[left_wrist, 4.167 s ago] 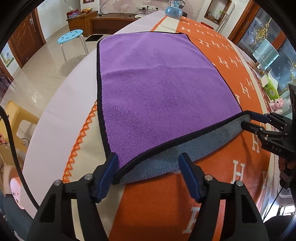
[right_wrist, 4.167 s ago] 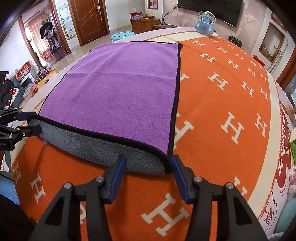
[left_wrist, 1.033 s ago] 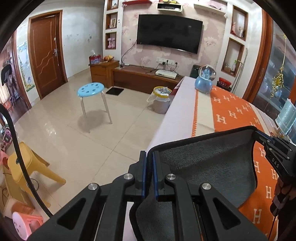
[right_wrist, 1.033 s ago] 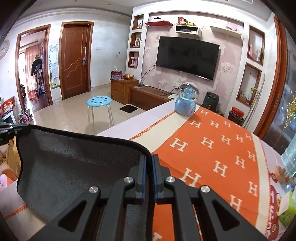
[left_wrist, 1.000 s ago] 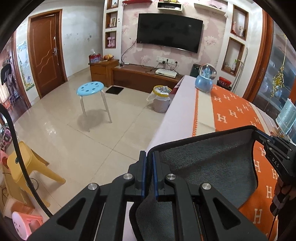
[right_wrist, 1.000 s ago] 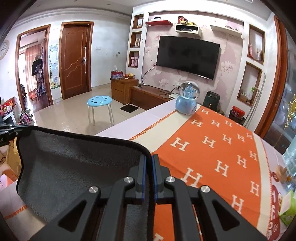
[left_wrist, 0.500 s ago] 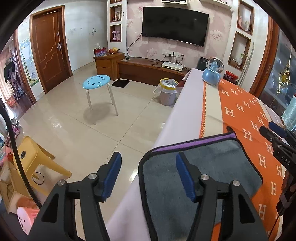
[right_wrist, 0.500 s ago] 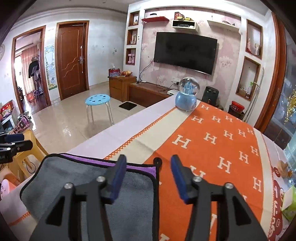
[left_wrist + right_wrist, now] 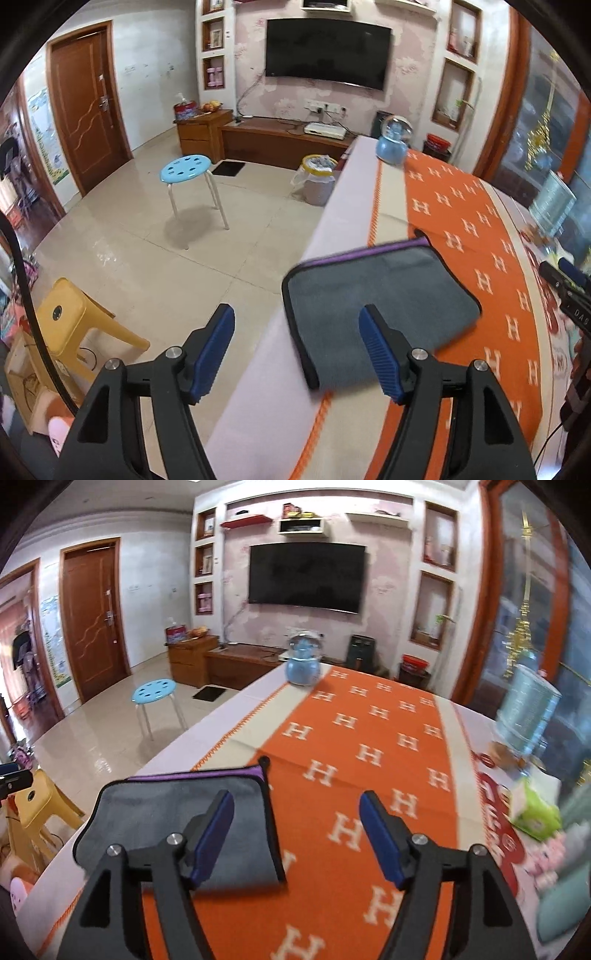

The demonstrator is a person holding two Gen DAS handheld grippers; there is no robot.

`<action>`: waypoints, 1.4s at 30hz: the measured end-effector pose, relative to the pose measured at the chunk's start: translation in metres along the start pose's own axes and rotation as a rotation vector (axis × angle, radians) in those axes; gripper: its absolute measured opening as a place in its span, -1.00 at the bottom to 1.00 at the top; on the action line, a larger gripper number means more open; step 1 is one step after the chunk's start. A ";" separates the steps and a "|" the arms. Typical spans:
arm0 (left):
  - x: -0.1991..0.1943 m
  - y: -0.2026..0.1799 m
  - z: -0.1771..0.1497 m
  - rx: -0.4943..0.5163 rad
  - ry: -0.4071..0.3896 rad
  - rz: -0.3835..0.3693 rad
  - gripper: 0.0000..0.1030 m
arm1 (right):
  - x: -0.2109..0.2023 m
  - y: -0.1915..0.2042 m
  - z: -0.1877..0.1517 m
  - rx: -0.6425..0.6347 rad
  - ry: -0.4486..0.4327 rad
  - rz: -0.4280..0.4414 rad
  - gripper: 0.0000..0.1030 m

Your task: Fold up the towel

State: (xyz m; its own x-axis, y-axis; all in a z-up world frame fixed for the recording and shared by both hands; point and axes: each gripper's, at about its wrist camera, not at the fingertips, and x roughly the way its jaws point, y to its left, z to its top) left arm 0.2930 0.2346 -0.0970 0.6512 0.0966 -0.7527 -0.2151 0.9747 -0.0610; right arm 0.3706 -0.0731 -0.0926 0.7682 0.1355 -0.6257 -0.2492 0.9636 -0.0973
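Both my left gripper [image 9: 297,354] and my right gripper [image 9: 297,836] stand with jaws spread wide and nothing between the blue pads, while the towel [image 9: 376,299] lies folded, grey side up with a purple strip along its far edge, on the table [image 9: 258,373] near its left edge, partly on the orange runner [image 9: 369,753]. My left view alone shows the yellow-rimmed bin [image 9: 317,179] holding a liner bag on the floor, beyond the blue stool [image 9: 186,170]. My right view alone shows the green box [image 9: 533,814] toward the right border, with bare runner ahead up to the blue globe [image 9: 303,664].
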 end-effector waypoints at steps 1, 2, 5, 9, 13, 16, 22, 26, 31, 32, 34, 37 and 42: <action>-0.008 0.000 -0.004 0.012 0.000 -0.016 0.34 | -0.011 -0.001 -0.005 0.004 0.005 -0.013 0.39; -0.016 -0.001 -0.009 0.025 -0.004 -0.030 0.38 | -0.023 -0.002 -0.009 0.010 0.012 -0.027 0.41; -0.040 -0.001 -0.024 0.055 -0.014 -0.054 0.43 | -0.056 -0.005 -0.025 0.043 0.020 -0.075 0.59; -0.068 -0.002 -0.041 0.074 -0.018 -0.123 0.44 | -0.102 -0.005 -0.057 0.127 0.022 -0.139 0.70; -0.096 -0.005 -0.057 0.119 -0.044 -0.162 0.59 | -0.136 0.001 -0.092 0.187 0.046 -0.197 0.83; -0.117 -0.007 -0.071 0.152 -0.040 -0.194 0.59 | -0.161 0.006 -0.120 0.233 0.088 -0.233 0.85; -0.147 -0.010 -0.096 0.153 -0.011 -0.224 0.60 | -0.203 0.017 -0.165 0.328 0.174 -0.270 0.85; -0.161 -0.018 -0.112 0.132 0.039 -0.254 0.60 | -0.223 0.023 -0.184 0.388 0.227 -0.270 0.85; -0.182 -0.039 -0.127 0.171 0.052 -0.279 0.60 | -0.251 0.024 -0.193 0.463 0.287 -0.243 0.85; -0.188 -0.046 -0.130 0.183 0.052 -0.276 0.60 | -0.254 0.024 -0.192 0.475 0.289 -0.233 0.86; -0.198 -0.057 -0.133 0.204 0.043 -0.262 0.62 | -0.270 0.025 -0.190 0.496 0.285 -0.210 0.86; -0.212 -0.079 -0.140 0.258 0.025 -0.219 0.76 | -0.291 0.030 -0.184 0.501 0.264 -0.170 0.95; -0.242 -0.101 -0.149 0.308 -0.014 -0.249 0.95 | -0.320 0.037 -0.177 0.504 0.236 -0.148 1.00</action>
State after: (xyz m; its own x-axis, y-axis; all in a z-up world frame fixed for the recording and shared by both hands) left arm 0.0491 0.0824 -0.0061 0.6660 -0.1500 -0.7308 0.1778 0.9833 -0.0398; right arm 0.0115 -0.1217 -0.0325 0.6063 -0.0087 -0.7952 0.2076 0.9670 0.1477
